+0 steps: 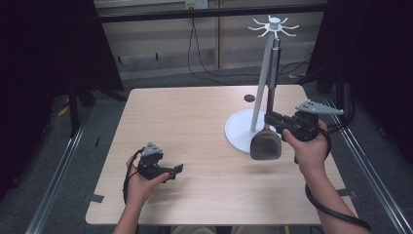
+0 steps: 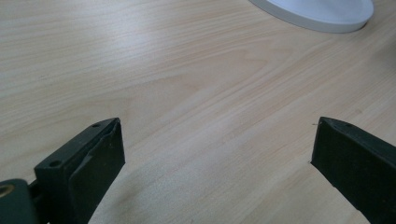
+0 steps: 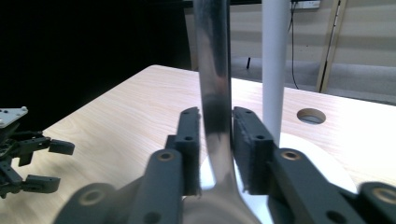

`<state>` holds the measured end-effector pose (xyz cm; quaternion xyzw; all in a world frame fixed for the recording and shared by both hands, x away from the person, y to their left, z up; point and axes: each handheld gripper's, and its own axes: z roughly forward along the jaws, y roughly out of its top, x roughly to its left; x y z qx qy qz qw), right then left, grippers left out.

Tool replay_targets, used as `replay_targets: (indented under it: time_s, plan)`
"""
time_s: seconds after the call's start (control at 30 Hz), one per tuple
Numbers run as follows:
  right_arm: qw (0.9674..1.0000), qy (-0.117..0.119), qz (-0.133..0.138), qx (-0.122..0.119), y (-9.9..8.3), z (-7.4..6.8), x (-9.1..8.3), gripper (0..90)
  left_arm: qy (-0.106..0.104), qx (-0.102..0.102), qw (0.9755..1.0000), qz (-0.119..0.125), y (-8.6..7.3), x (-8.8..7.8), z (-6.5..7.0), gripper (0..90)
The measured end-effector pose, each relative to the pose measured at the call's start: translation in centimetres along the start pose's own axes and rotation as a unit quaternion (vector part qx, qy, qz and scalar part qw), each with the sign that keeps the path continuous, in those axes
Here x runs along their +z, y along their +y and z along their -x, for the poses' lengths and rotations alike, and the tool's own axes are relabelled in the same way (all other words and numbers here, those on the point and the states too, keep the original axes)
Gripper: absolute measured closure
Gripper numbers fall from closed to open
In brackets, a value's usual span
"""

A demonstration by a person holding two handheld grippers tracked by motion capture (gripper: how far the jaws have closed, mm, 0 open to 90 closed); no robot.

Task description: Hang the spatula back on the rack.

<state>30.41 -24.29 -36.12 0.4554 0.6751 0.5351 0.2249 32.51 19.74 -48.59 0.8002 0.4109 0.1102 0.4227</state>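
Two grippers show from above: the right gripper (image 1: pixel 272 119) clamps a spatula (image 1: pixel 266 141) at four o'clock on the table (image 1: pixel 195 126), beside the white stand (image 1: pixel 258 92). The left gripper (image 2: pixel 217 154) gapes wide over bare wood. Closer, the polished handle (image 3: pixel 215 93) looks stiff and slippery; gripping low near the blade seems wise.

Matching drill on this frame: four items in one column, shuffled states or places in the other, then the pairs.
Items:
1. left gripper
2. right gripper
3. spatula
4. white stand

States or places:
A. upright on its round base at the table's far right
B. jaws wide apart, over bare tabletop
C. jaws closed on a shiny metal handle
D. dark blade down beside the stand's base, handle up

Pairs: 1-B, 2-C, 3-D, 4-A
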Motion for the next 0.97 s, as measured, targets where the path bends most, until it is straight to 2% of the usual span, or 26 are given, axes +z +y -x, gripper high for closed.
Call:
replay_targets:
  time_s: [0.03, 0.3, 0.33, 0.4, 0.43, 0.53, 0.57, 0.7, 0.97]
  plan:
    - [1.0, -0.004, -0.004, 0.004, -0.2, 0.2, -0.1, 66.2, 0.0, 0.001, 1.0, 0.0, 0.0, 0.0, 0.0, 2.4]
    - [0.9998, -0.013, -0.01, 0.01, -0.8, 0.9, -0.8, 55.8, -0.003, 0.002, 1.0, 0.0, 0.1, 0.1, 0.1, 2.4]
    - [0.9998, -0.013, -0.013, 0.009, -1.0, 1.1, -1.0, 50.3, -0.002, 0.003, 1.0, 0.0, 0.0, 0.0, 0.1, 2.4]
    - [0.9998, -0.014, -0.016, 0.006, -1.1, 1.1, -1.0, 47.3, -0.002, 0.003, 1.0, -0.001, 0.0, 0.1, 0.0, 2.4]
    - [0.9996, -0.017, -0.021, -0.004, -1.3, 1.2, -1.2, 40.9, -0.002, 0.003, 1.0, -0.001, 0.0, 0.1, 0.1, 2.4]
    - [0.9996, -0.013, -0.026, -0.006, -1.5, 1.3, -1.4, 35.6, -0.003, 0.004, 1.0, -0.001, 0.0, 0.0, 0.1, 2.4]
    - [0.9994, -0.016, -0.028, -0.011, -1.8, 1.4, -1.7, 30.0, -0.003, 0.003, 1.0, 0.0, 0.1, 0.0, 0.1, 2.4]
    - [0.9991, -0.014, -0.036, -0.015, -2.5, 1.4, -2.2, 23.8, -0.003, 0.005, 1.0, -0.001, 0.1, 0.0, 0.1, 2.4]
    - [0.9989, -0.014, -0.041, -0.018, -3.8, 1.3, -2.8, 19.7, -0.003, 0.006, 1.0, -0.002, 0.2, 0.2, 0.3, 2.4]
